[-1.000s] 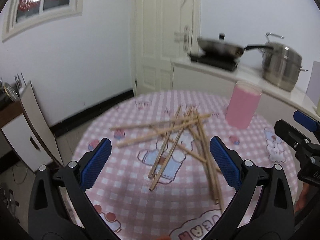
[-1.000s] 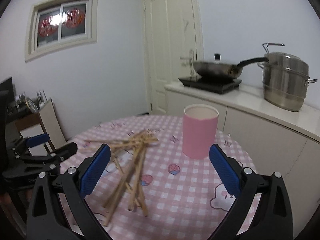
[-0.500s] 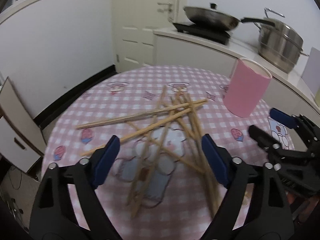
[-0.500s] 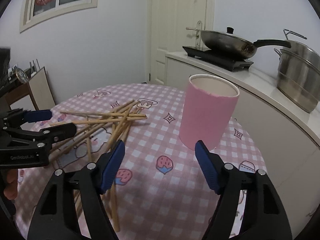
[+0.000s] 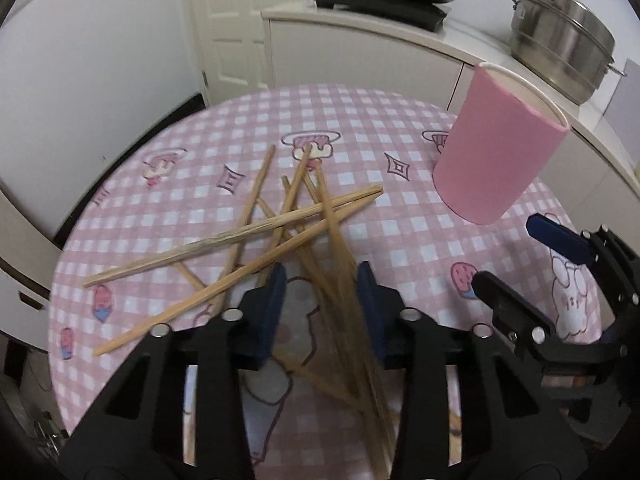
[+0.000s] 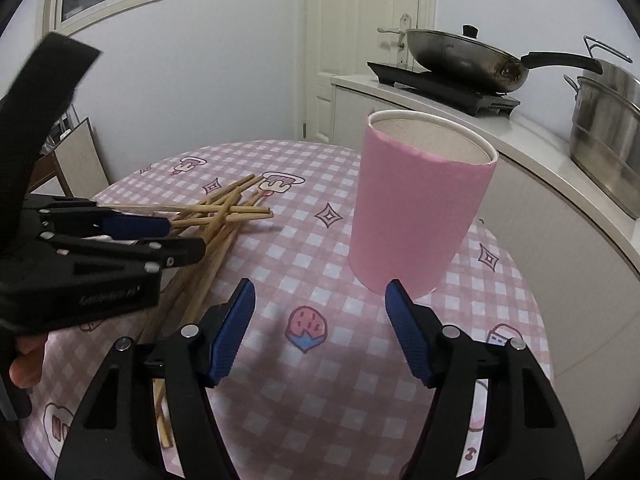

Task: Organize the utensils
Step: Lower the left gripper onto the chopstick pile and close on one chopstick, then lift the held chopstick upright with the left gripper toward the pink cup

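Note:
Several wooden chopsticks (image 5: 280,236) lie crossed in a pile on the round pink checked table (image 5: 360,128); the pile also shows in the right wrist view (image 6: 224,216). A pink cylindrical holder (image 5: 496,148) stands upright to their right, open top up, and shows in the right wrist view (image 6: 416,208). My left gripper (image 5: 320,284) is low over the near end of the pile, open, its jaws either side of a few chopsticks. My right gripper (image 6: 320,300) is open and empty just in front of the holder.
A white counter (image 6: 520,136) runs behind the table with a wok on a black hob (image 6: 460,60) and a steel steamer pot (image 6: 608,128). A white door (image 5: 236,20) is at the back. The table edge drops off at the left.
My left gripper has dropped toward the chopstick pile and its jaws have narrowed around a few sticks. My right gripper has moved closer to the pink holder.

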### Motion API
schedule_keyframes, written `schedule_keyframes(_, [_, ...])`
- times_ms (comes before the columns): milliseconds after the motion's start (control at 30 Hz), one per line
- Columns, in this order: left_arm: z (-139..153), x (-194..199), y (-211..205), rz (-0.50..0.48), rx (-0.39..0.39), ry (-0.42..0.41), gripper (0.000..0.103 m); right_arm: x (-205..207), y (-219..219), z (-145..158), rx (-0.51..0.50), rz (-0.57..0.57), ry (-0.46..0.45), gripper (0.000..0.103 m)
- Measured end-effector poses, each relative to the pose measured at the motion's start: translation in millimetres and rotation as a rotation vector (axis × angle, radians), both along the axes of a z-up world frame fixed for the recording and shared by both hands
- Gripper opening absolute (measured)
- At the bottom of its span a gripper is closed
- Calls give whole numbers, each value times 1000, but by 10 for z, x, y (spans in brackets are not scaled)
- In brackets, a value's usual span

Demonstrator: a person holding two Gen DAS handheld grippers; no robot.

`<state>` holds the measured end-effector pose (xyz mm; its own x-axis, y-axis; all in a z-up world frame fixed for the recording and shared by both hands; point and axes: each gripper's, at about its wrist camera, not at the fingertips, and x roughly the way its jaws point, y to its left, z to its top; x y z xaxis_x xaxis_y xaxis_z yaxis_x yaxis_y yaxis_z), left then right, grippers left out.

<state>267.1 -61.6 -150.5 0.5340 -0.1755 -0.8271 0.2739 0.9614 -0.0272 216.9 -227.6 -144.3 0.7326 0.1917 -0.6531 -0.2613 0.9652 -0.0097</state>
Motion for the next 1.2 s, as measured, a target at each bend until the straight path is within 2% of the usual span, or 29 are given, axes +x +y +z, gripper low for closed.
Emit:
schedule_keyframes(133, [-66, 78, -56, 0, 4, 27, 35, 13, -34, 1, 6, 6, 1, 64])
schedule_keyframes(200, [-72, 95, -67, 7, 5, 23, 28, 19, -41, -3, 8, 7, 4, 64])
schedule_keyframes(267, [-70, 107, -64, 12, -9, 23, 17, 12, -46, 0, 12, 7, 4, 64])
schedule_keyframes(333, [-55, 103, -30, 17, -24, 18, 12, 7, -45, 1, 10, 9, 3, 64])
schedule_keyframes(500, [-12, 76, 32, 22, -57, 6, 11, 6, -7, 6, -1, 17, 8, 64])
schedule_keyframes(700, [229, -129, 214, 9, -132, -41, 6, -25, 86, 74, -10, 36, 6, 64])
schedule_keyframes(867, [414, -336, 469, 22, -171, -86, 6, -13, 235, 142, 7, 61, 11, 64])
schedule_keyframes(1000, [491, -451, 686, 36, -197, -109, 6, 63, 387, 108, 44, 81, 62, 64])
schedule_keyframes(1200, [494, -495, 894, 69, -211, -122, 6, 318, 489, -22, 82, 9, 136, 64])
